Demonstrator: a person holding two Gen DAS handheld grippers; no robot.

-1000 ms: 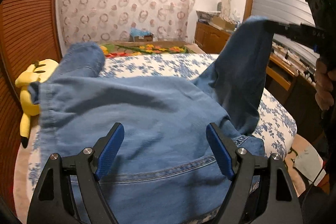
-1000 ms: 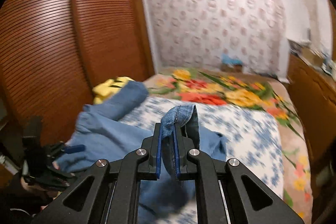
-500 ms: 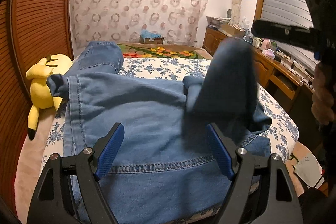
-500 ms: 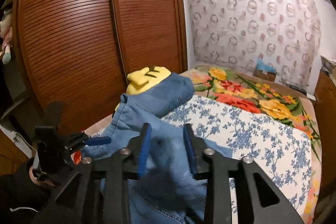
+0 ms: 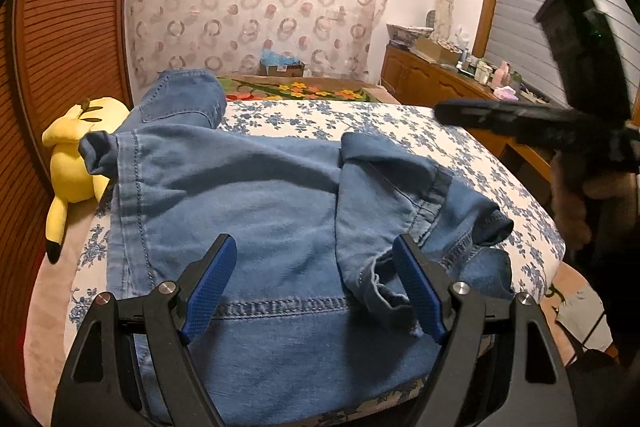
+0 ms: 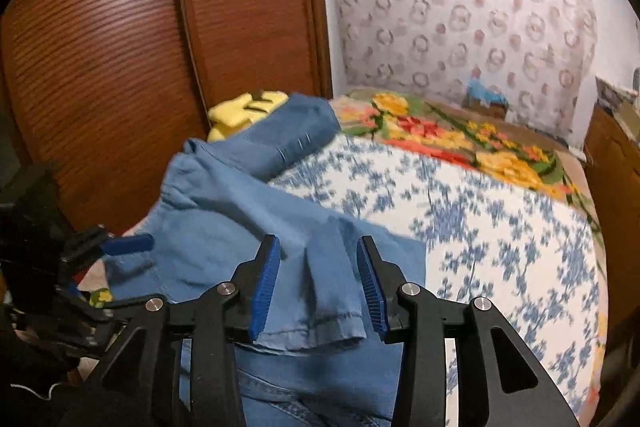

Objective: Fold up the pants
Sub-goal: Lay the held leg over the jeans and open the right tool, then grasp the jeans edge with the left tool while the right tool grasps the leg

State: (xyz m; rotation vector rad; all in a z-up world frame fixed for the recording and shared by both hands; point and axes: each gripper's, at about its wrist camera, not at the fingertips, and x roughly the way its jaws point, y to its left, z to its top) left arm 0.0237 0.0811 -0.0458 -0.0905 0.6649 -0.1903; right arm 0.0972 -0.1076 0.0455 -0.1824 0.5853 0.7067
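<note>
Blue denim pants (image 5: 256, 195) lie spread on the bed; one leg runs to the far left, the other leg (image 5: 400, 195) lies folded back and crumpled over the right side. My left gripper (image 5: 316, 283) is open above the near part of the pants, holding nothing. My right gripper (image 6: 318, 283) is open above the dropped leg's hem (image 6: 320, 323), empty. The right gripper also shows in the left wrist view (image 5: 520, 119), lifted above the bed's right side. The left gripper shows at the left of the right wrist view (image 6: 120, 247).
The bed has a blue floral sheet (image 5: 400, 123) and a bright flowered blanket (image 6: 460, 135) at the far end. A yellow plush toy (image 5: 80, 155) lies at the left bed edge by a slatted wooden wardrobe (image 6: 120, 47). A wooden dresser (image 5: 432, 83) stands on the right.
My right gripper opened and let go of the pant leg. The leg dropped from the air onto the pants, and the gripper drew back to the right.
</note>
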